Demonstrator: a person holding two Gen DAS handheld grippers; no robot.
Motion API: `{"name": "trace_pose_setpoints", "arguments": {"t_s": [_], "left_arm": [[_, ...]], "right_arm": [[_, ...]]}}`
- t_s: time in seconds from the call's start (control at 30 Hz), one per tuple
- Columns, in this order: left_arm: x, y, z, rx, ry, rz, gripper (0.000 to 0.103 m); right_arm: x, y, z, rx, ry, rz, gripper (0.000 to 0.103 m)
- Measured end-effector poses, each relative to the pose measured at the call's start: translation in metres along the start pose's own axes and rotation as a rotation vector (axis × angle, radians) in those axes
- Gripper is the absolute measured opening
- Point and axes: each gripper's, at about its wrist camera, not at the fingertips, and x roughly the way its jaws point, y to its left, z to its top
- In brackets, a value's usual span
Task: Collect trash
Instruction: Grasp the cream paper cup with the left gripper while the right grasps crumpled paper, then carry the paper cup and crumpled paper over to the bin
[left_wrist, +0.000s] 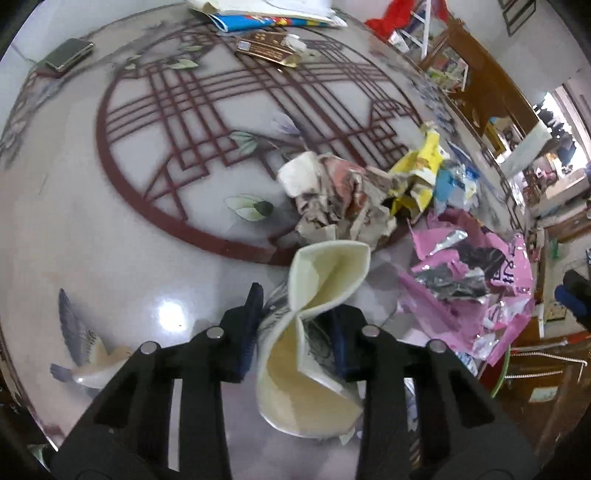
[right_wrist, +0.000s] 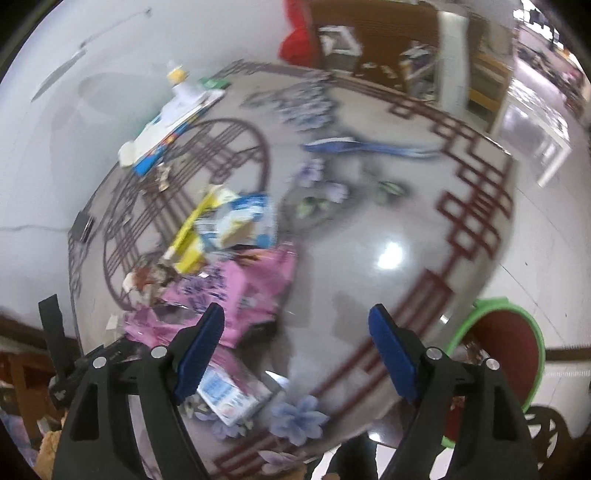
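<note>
My left gripper (left_wrist: 295, 328) is shut on a crushed cream paper cup (left_wrist: 325, 280), held just above the patterned table (left_wrist: 110, 229). Beyond it lies a trash pile: crumpled brown-white paper (left_wrist: 340, 199), a yellow wrapper (left_wrist: 421, 173), a blue wrapper (left_wrist: 452, 184) and a pink foil bag (left_wrist: 476, 288). My right gripper (right_wrist: 295, 350) is open and empty above the table (right_wrist: 369, 221). The pink bag (right_wrist: 243, 288), yellow wrapper (right_wrist: 195, 229) and blue-white wrapper (right_wrist: 243, 218) lie to its left. A small blue-white packet (right_wrist: 229, 395) lies by its left finger.
A dark box (left_wrist: 68, 55), a brown carton (left_wrist: 269, 46) and stacked papers (left_wrist: 266, 14) sit at the table's far side. A green-rimmed red bin (right_wrist: 506, 365) stands off the table's edge at lower right. Blue straps (right_wrist: 369, 146) lie far on the table.
</note>
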Motion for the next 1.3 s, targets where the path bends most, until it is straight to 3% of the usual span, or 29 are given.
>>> {"name": "trace_pose_setpoints", "arguments": {"t_s": [0.17, 0.43, 0.63, 0.73, 0.77, 0.83, 0.87, 1.03, 1.3], "left_arm": [[-0.013, 0.010, 0.002, 0.004, -0.045, 0.050, 0.032], [-0.040, 0.047, 0.011, -0.082, -0.138, 0.127, 0.032], [-0.043, 0.068, 0.009, -0.153, -0.152, 0.146, 0.032], [-0.042, 0.077, 0.008, -0.186, -0.151, 0.151, 0.032], [-0.042, 0.078, 0.008, -0.193, -0.151, 0.153, 0.032], [-0.041, 0.082, 0.008, -0.205, -0.150, 0.155, 0.032], [-0.040, 0.083, 0.009, -0.212, -0.150, 0.156, 0.032], [-0.042, 0.081, 0.013, -0.222, -0.165, 0.149, 0.032], [-0.056, 0.050, 0.027, -0.147, -0.224, 0.109, 0.032]], "right_arm": [[0.024, 0.056, 0.023, -0.156, 0.044, 0.065, 0.078], [0.099, 0.178, 0.031, -0.646, 0.204, 0.103, 0.078], [0.155, 0.211, 0.009, -0.817, 0.353, 0.104, 0.078], [0.166, 0.218, 0.005, -0.873, 0.334, 0.077, 0.078], [0.167, 0.220, 0.004, -0.889, 0.325, 0.066, 0.071], [0.171, 0.223, 0.005, -0.900, 0.329, 0.057, 0.058], [0.172, 0.222, 0.006, -0.900, 0.321, 0.051, 0.045], [0.157, 0.209, 0.024, -0.813, 0.282, 0.115, 0.021], [0.086, 0.186, 0.042, -0.599, 0.138, 0.236, 0.018]]}}
